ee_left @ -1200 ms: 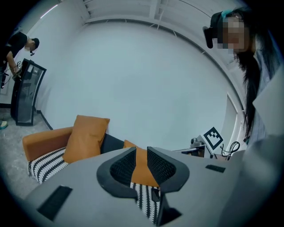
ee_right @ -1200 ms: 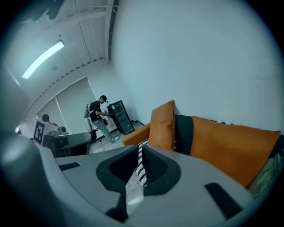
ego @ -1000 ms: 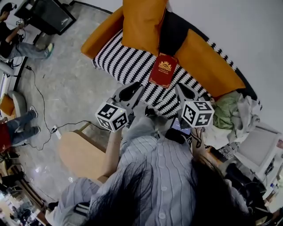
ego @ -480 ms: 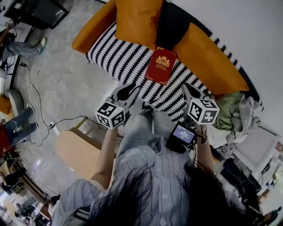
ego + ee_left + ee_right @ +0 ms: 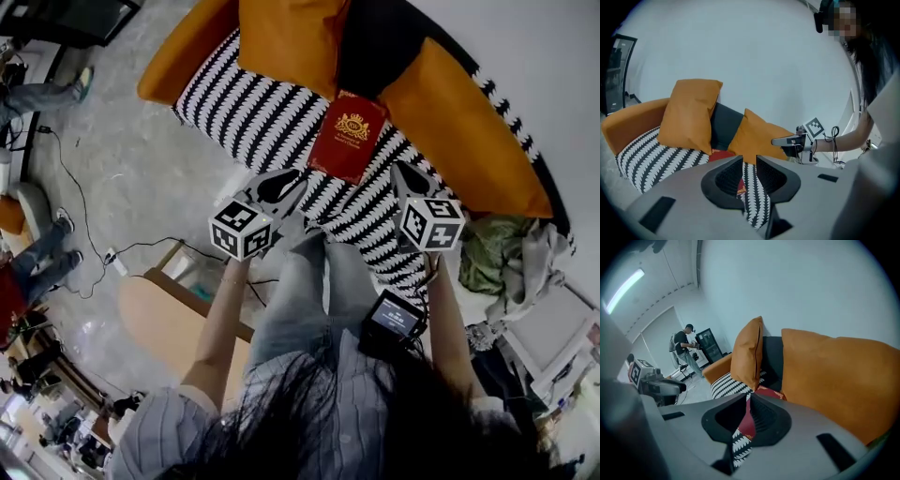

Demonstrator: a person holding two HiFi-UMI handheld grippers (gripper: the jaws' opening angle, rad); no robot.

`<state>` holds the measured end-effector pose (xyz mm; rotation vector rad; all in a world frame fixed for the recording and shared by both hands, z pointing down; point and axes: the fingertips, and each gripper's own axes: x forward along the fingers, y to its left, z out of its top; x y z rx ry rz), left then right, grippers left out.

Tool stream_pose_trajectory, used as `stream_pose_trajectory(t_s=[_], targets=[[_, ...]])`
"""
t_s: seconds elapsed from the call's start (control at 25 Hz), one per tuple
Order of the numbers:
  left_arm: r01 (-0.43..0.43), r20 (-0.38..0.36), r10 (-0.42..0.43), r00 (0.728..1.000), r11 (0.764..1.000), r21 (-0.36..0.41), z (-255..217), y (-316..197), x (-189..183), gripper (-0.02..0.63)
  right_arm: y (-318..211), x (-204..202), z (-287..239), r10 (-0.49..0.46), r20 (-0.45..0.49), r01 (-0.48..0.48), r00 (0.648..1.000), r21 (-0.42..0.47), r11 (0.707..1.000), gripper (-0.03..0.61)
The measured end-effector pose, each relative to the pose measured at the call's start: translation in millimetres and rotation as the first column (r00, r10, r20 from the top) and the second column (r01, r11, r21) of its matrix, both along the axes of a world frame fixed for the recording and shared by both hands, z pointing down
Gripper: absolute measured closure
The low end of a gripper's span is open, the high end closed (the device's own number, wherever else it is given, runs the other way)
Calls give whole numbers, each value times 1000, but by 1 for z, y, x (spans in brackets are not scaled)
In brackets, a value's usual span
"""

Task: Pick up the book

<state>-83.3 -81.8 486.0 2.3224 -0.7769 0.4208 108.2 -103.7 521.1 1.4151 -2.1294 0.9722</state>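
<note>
Red book (image 5: 349,136): lying on the striped sofa seat (image 5: 244,103), upper centre.
Left gripper (image 5: 280,185): hovering lower left of the book, jaws nearly touching, gripping nothing.
Right gripper (image 5: 406,178): hovering lower right, jaws pressing together, empty.

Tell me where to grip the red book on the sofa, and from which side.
Grip the near short edge of the red book, coming from the sofa's front. It lies flat on the striped seat, far end near the back cushions, so that edge looks freest.
</note>
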Motion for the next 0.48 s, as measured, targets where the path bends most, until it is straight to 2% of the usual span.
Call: stream_pose_trajectory(t_s=[0.28,0.48], targets=[[-52,34,56,998,994,-93,74,-20,9,496,-27,-11,84,-89,-40,88,995,-41,995,540],[-84,44,94,995,980,-180,122,-17,14,450,-27,-16,131,-129,13,130,991,-84,988,540]])
